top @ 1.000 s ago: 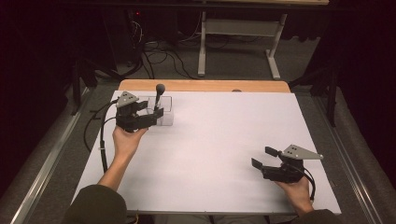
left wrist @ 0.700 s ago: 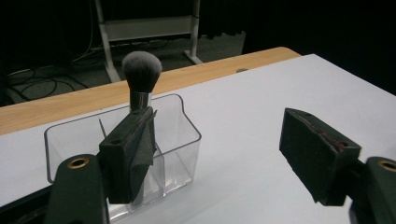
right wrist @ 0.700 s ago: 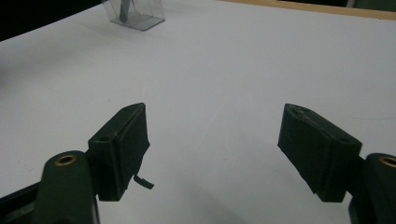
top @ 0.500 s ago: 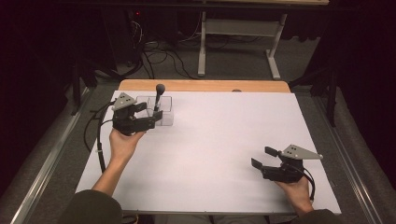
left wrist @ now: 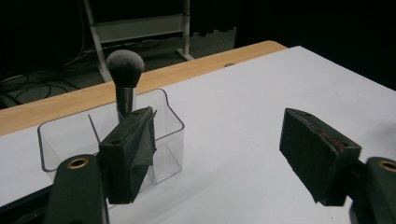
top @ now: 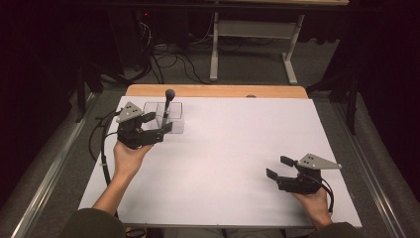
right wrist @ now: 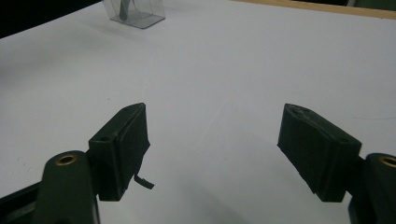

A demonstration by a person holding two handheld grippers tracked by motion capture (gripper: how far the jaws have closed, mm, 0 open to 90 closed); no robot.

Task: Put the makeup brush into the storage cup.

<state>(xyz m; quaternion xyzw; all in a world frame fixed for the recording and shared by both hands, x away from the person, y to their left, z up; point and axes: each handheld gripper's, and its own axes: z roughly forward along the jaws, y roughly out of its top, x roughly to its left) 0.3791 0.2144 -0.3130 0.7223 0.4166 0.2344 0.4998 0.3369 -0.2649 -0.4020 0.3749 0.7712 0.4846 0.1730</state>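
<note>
Here the left gripper (top: 159,130) sits in the upper left of the high view, jaws spread wide and empty, right beside a clear plastic organizer (top: 174,124) in which a makeup brush (top: 168,103) stands. The work in hand looks like either backing off from the brush just placed or closing in on it; I cannot tell which. Either way, the gripper should travel level and keep its near jaw, which in the left gripper view overlaps the organizer's front wall (left wrist: 166,140), from nudging the light container across the white counter (top: 237,163). The brush stands nearly upright in the right-hand compartment, its long axis close to vertical, dark round bristle head (left wrist: 125,68) pointing up and the metal ferrule below it, the handle down inside the organizer. The right gripper (top: 276,167) rests at the lower right of the high view, well apart, jaws likewise wide with nothing between them.
</note>
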